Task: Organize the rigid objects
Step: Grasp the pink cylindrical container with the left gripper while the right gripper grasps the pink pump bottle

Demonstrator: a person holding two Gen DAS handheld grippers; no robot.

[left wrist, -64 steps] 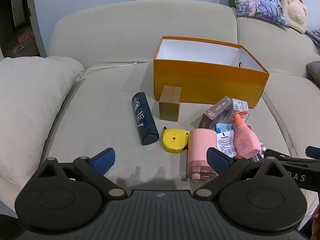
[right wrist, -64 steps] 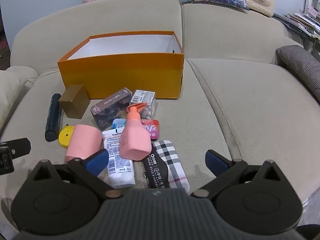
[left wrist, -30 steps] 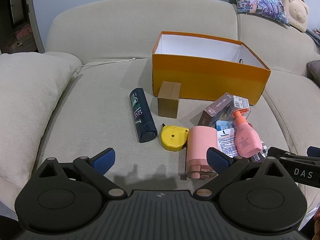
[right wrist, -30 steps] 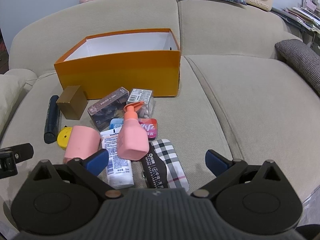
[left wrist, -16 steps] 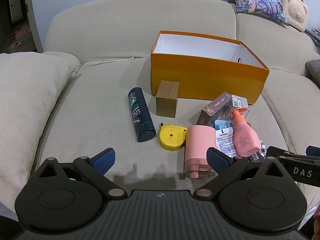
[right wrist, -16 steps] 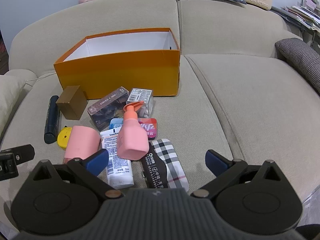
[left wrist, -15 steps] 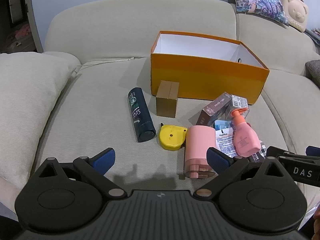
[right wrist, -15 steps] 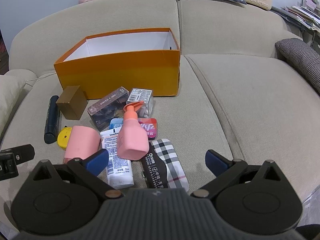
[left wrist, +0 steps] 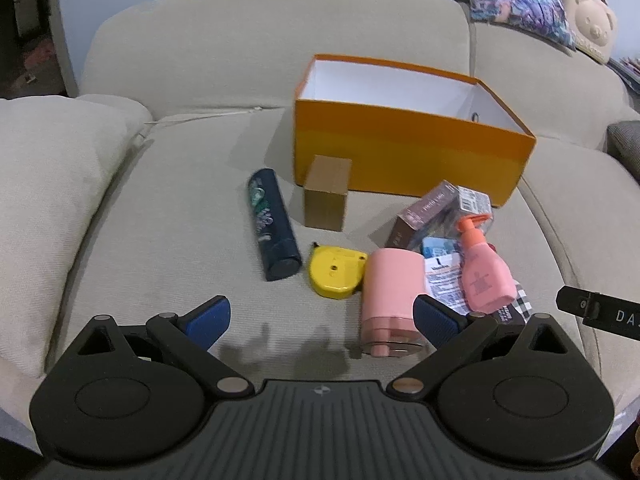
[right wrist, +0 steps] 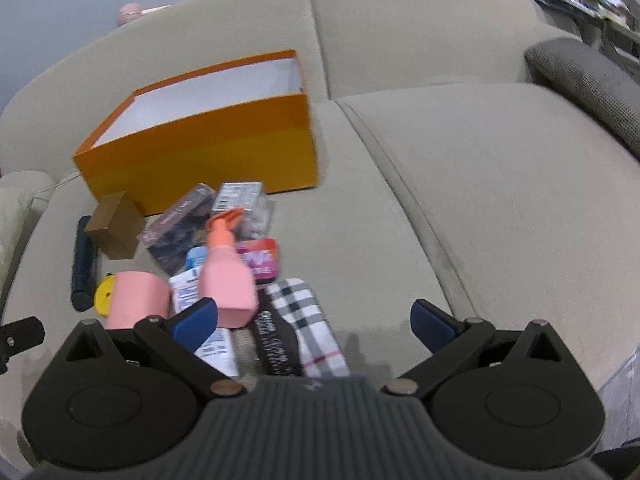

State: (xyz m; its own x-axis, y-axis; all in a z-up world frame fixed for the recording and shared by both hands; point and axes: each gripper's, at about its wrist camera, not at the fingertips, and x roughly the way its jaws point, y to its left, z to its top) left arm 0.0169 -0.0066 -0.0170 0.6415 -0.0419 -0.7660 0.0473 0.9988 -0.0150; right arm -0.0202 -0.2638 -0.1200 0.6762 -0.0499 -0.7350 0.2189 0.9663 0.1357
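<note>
Blue-padded left gripper (left wrist: 322, 314) and right gripper (right wrist: 314, 320) hover, spread wide.

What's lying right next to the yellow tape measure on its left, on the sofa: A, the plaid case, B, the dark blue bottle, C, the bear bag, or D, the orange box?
B: the dark blue bottle lies on its side just left of the yellow tape measure on the sofa.

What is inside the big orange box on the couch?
The orange cardboard box shows only bare white inner walls in both wrist views. Its front wall hides the floor, so something low inside could not be seen. Everything else visible lies outside on the beige couch.
</note>
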